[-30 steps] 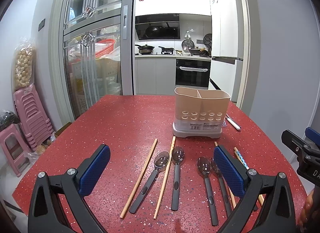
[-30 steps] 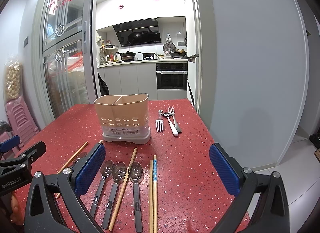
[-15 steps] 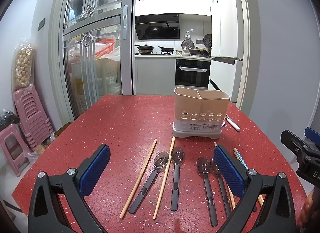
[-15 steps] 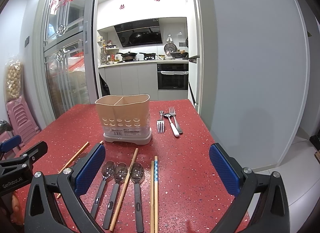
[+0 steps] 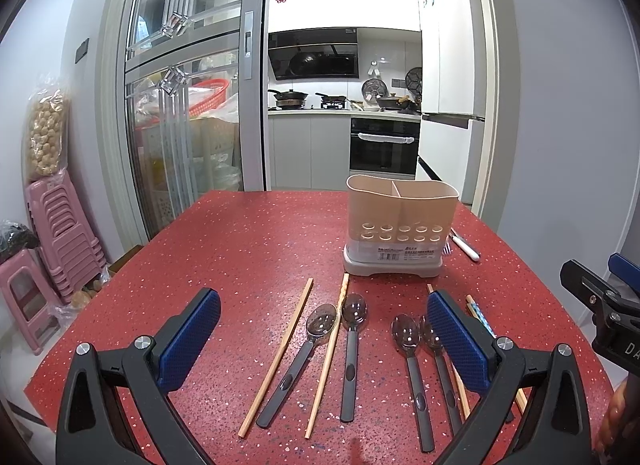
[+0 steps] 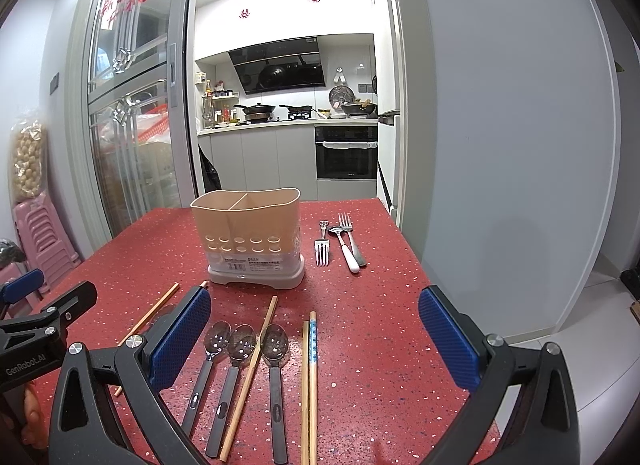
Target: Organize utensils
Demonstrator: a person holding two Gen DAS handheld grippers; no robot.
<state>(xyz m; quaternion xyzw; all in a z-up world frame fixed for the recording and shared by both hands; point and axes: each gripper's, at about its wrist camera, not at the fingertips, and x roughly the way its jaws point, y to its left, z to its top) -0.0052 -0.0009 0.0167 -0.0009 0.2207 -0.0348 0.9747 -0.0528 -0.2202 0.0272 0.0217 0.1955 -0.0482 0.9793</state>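
Note:
A beige two-compartment utensil holder (image 5: 400, 229) (image 6: 252, 241) stands empty on the red table (image 5: 248, 249). Several grey-handled spoons (image 5: 352, 345) (image 6: 276, 361) and wooden chopsticks (image 5: 280, 353) (image 6: 310, 377) lie flat in front of it. Metal forks (image 6: 322, 249) and a white-handled spoon (image 6: 347, 251) lie to the holder's right. My left gripper (image 5: 324, 341) is open and empty, hovering above the spoons. My right gripper (image 6: 314, 339) is open and empty, above the chopsticks on the right.
The table's right edge (image 6: 432, 285) drops off beside a grey wall. Pink stools (image 5: 48, 233) stack at the left. A kitchen with an oven (image 5: 384, 145) lies behind the table's far edge.
Both grippers have eased slightly forward and down toward the utensils; both stay open and nothing on the table has moved.

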